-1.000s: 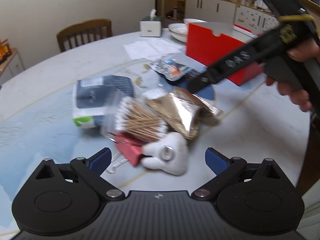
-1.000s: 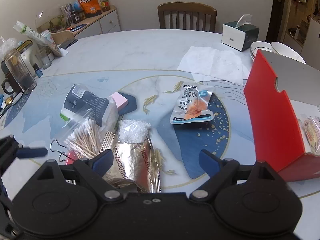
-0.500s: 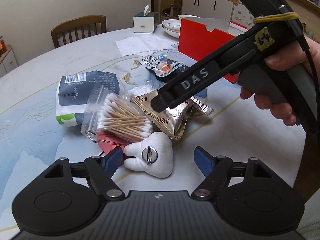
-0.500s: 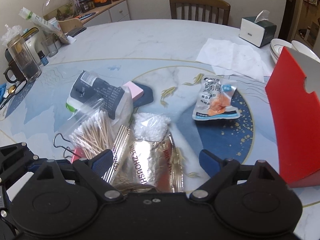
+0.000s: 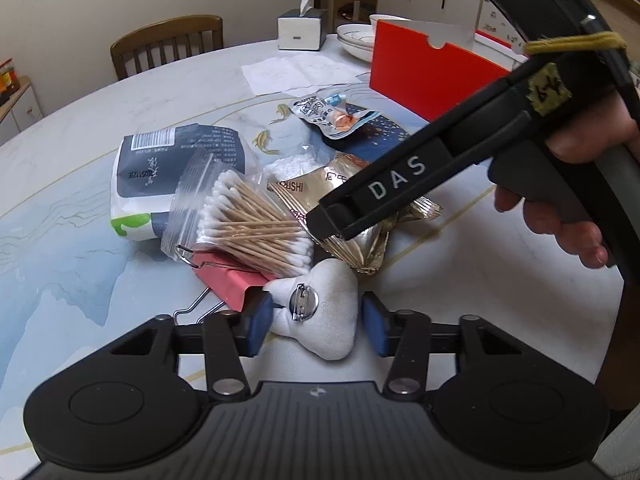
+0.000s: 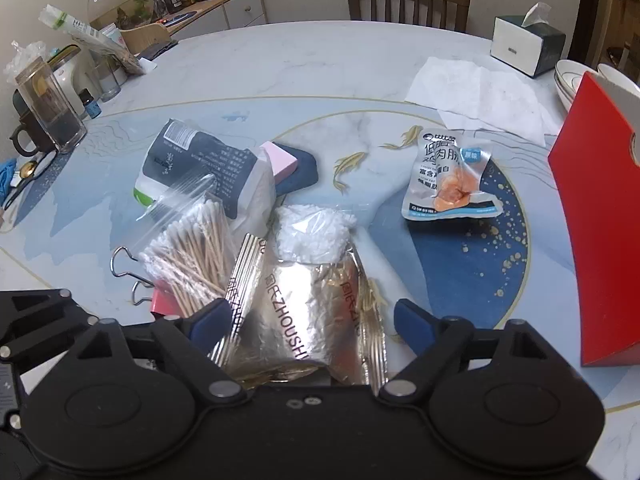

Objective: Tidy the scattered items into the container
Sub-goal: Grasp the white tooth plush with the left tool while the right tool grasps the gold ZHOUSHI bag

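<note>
A white plush tooth (image 5: 320, 316) with a metal pin lies between the blue pads of my left gripper (image 5: 315, 326). Its jaws are closing, the left pad at the plush's edge and the right pad just clear of it. My right gripper (image 6: 312, 322) straddles a gold foil packet (image 6: 296, 312) with its jaws closing and its pads not pressing. One of its fingers (image 5: 384, 188) reaches over the packet in the left wrist view. Around it lie a bag of cotton swabs (image 5: 256, 220), a red binder clip (image 5: 228, 280), a dark tissue pack (image 6: 200, 164) and a snack pouch (image 6: 448, 176). The red box (image 6: 600, 216) stands at the right.
A white paper sheet (image 6: 476, 92), a tissue box (image 6: 524, 40) and stacked bowls (image 5: 360, 38) sit at the table's far side, with a wooden chair (image 6: 408, 0) behind. A glass jar (image 6: 48, 108) and a dark pot (image 6: 28, 136) stand at the left edge. A person's hand (image 5: 576, 216) holds the right gripper.
My left jaws have narrowed from wide apart to close around the plush tooth. The right gripper has come lower over the foil packet, and its jaws have narrowed a little.
</note>
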`<state>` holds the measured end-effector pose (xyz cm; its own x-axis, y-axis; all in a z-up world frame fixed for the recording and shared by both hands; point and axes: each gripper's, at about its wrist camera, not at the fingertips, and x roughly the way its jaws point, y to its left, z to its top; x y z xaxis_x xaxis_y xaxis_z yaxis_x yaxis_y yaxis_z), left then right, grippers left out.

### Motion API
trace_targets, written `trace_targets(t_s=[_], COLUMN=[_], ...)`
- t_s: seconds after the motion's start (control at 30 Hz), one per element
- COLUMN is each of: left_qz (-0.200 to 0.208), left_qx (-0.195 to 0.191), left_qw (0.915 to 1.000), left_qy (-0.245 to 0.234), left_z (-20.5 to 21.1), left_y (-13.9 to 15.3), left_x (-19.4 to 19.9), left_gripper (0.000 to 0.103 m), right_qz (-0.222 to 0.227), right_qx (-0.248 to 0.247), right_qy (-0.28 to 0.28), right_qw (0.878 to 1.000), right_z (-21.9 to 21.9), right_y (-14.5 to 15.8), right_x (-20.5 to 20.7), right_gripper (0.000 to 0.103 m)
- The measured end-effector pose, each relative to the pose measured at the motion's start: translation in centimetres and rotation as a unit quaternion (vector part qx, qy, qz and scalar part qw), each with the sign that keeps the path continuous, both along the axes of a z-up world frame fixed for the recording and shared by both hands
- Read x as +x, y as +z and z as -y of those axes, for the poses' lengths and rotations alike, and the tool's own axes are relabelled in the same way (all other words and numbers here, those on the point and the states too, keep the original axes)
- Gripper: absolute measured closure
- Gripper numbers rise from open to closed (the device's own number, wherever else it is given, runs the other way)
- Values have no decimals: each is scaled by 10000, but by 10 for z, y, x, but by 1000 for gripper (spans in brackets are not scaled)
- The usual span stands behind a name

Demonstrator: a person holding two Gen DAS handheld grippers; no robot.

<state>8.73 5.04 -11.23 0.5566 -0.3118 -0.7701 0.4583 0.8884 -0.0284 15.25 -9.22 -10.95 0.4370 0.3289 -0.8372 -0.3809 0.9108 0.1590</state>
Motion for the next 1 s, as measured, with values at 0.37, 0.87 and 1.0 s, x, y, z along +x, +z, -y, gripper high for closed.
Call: trace_targets(t_s=[0.37,0.87,1.0], left_qz=[15,-72,18], left_qx=[-37,-258,-316], left_qw=[10000,9993,9991], left_qy=[52,257,276], left_z=[2,3,5], left_y=[2,11,19], left_x=[-2,-5,-6], left_gripper=[70,71,71], right_qz=[-9,102,139], right_qx=[126,61,116], right_qy=[16,7,-37], right_qw=[9999,9999,9998], right_z=[4,13,24], right_y=[4,17,25], right_x=[-2,-13,-17], right_gripper=[45,53,53])
